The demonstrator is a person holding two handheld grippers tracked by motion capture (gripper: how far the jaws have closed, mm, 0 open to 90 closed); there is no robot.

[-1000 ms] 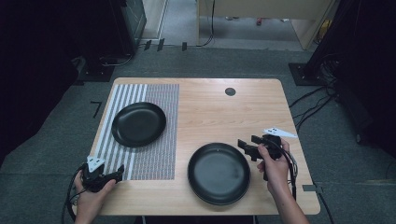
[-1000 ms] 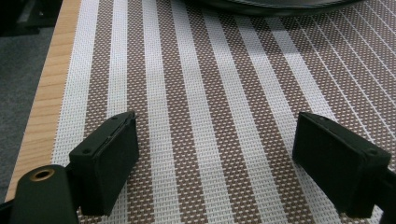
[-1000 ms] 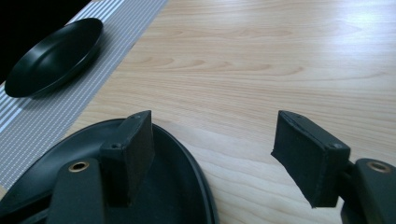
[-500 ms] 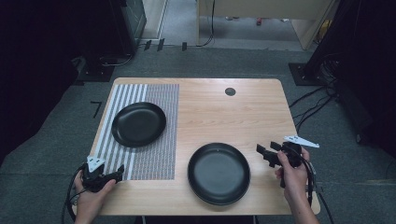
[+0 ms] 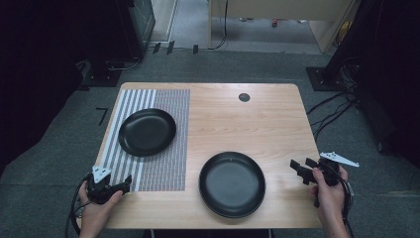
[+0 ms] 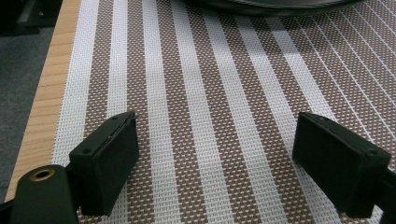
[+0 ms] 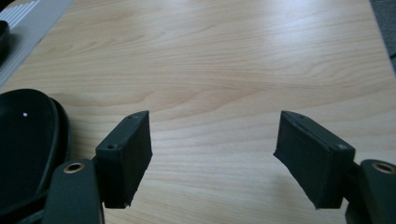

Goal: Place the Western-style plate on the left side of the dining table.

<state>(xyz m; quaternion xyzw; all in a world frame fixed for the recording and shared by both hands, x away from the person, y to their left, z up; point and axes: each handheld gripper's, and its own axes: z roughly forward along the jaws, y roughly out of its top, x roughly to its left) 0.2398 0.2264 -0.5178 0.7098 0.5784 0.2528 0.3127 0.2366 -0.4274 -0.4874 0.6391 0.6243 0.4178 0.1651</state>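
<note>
Two black plates sit on the wooden table (image 5: 237, 119). One plate (image 5: 147, 132) rests on the striped placemat (image 5: 168, 158) at the left; its rim (image 6: 275, 5) edges the top of the left gripper view. The other plate (image 5: 232, 184) lies on bare wood near the front. My left gripper (image 5: 124, 184) is held low at the mat's front left corner, open and empty, its pads (image 6: 109, 158) over the stripes. My right gripper (image 5: 300, 170) hovers at the table's right edge, open and empty, just right of the front plate (image 7: 25, 140).
A small dark round hole (image 5: 244, 97) marks the table's far side. Cables (image 5: 337, 109) trail over the grey carpet to the right, and dark equipment stands (image 5: 124, 29) rise behind the table. Bare wood (image 7: 224, 70) lies ahead of the right gripper.
My right gripper has drawn back to the right, away from the front plate toward the table's edge. The left gripper and both plates have stayed put.
</note>
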